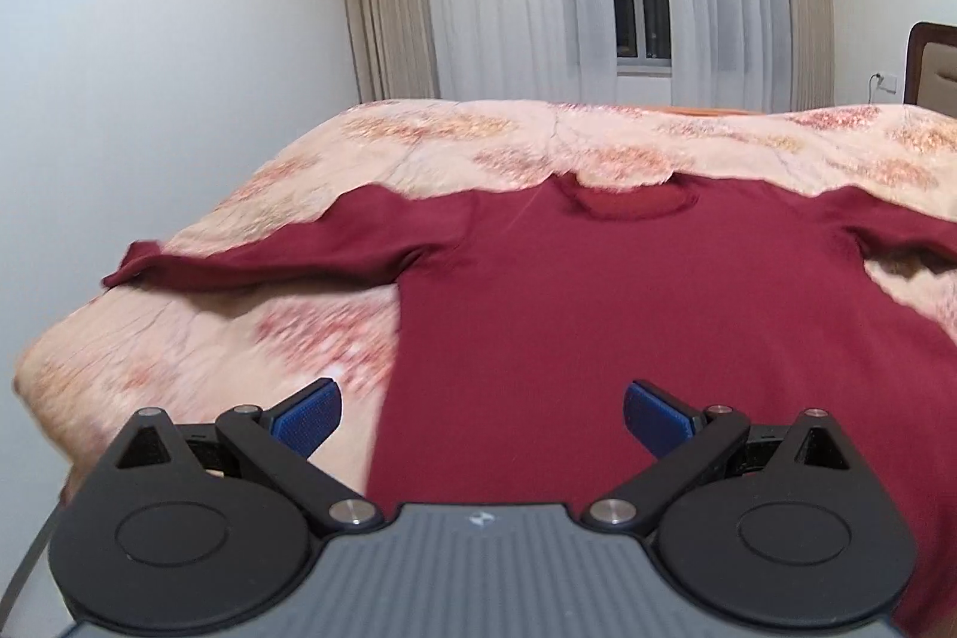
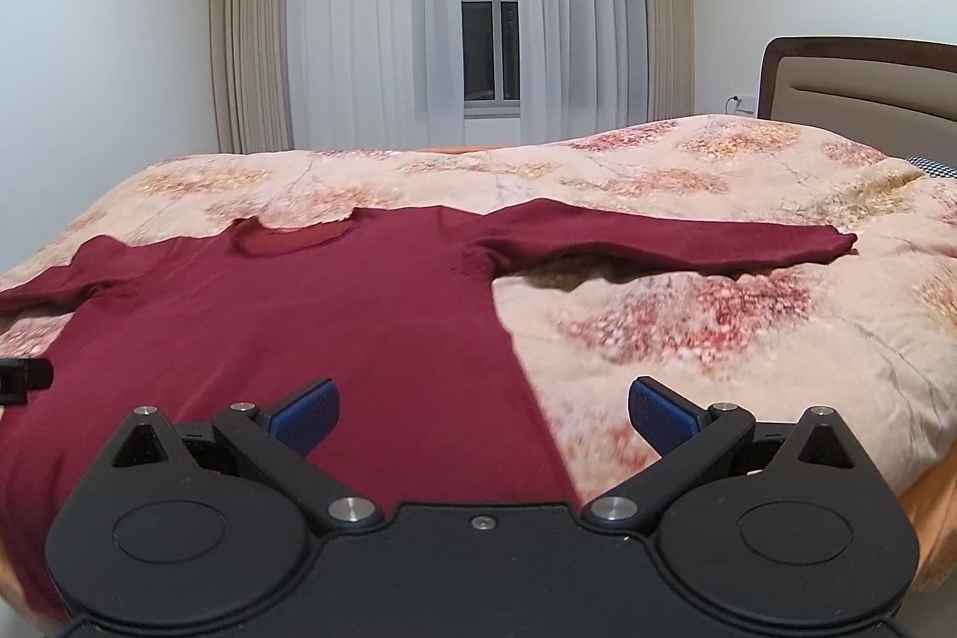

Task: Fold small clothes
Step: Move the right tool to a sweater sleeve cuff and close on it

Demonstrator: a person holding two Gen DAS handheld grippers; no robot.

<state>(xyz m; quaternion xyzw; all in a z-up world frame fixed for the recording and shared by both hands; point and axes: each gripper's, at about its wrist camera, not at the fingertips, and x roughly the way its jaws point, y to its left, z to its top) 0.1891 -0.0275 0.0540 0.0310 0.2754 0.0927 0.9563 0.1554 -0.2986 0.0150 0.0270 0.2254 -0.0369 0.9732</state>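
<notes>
Sweater (image 1: 568,309), dark red and long-sleeved, lies spread flat across the middle of the frame on the bed's floral quilt (image 1: 239,339), neckline toward the top, both sleeves stretched out to the sides. No fold shows anywhere, so by my reading the task is at its very start: sleeves and body are all left to do. Left tongs (image 1: 481,417) sit released at the lower centre, over the hem's left edge, gripping nothing. Right tongs (image 2: 483,417) are likewise spread wide and empty over the hem's right edge. Curtains (image 2: 371,10) and a window fill the upper frame.
</notes>
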